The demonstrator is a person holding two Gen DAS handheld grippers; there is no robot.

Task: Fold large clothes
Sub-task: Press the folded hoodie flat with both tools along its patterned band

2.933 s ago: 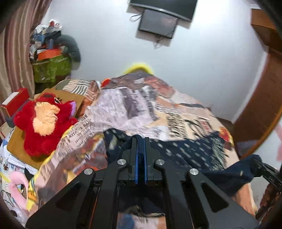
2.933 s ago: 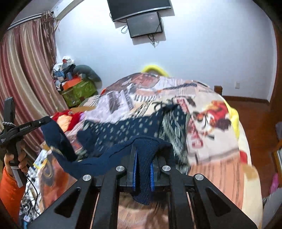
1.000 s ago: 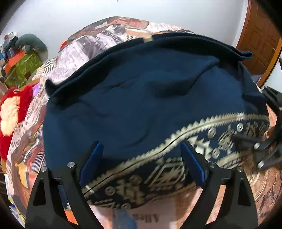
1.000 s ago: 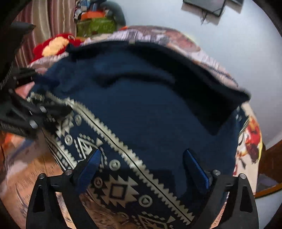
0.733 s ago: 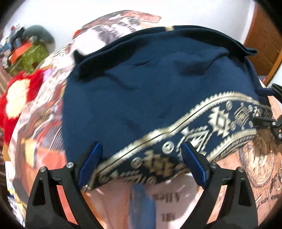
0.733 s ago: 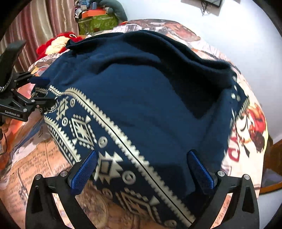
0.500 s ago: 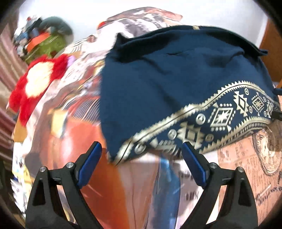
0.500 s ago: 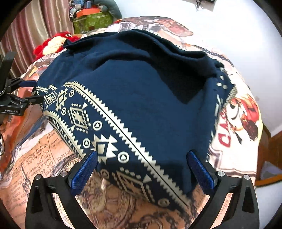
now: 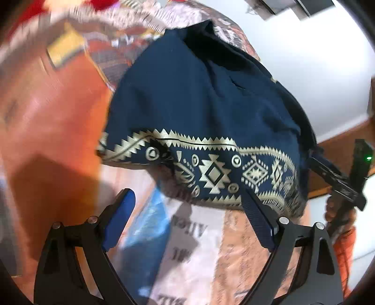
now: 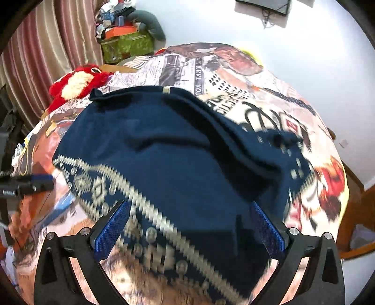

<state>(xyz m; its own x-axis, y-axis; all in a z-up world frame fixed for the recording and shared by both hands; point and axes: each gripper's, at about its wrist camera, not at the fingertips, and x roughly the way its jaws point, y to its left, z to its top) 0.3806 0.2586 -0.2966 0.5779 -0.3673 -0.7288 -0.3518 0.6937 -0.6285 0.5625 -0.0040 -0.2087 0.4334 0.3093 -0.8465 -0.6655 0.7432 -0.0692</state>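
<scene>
A navy garment (image 9: 199,101) with a cream geometric border along its near hem lies spread on the printed bedsheet (image 9: 194,246). My left gripper (image 9: 185,196) is open just short of that hem, with nothing between its blue pads (image 9: 118,220). In the right wrist view the same garment (image 10: 164,159) fills the middle. My right gripper (image 10: 189,206) hangs open over its patterned corner and holds nothing. A hand in an orange sleeve holds the right gripper (image 9: 339,180) at the garment's far end. The left gripper (image 10: 30,185) shows at the left edge.
A red plush toy (image 10: 75,84) lies off the bed's far left corner, beside a striped curtain (image 10: 46,47). A green box piled with clutter (image 10: 126,44) stands against the white wall. A dark screen (image 10: 264,4) hangs above. Wooden furniture (image 10: 361,211) borders the bed on the right.
Both grippers, earlier shut on the lifted garment, have let it go onto the bed and stand open. In the last half second both have drawn back a little from it.
</scene>
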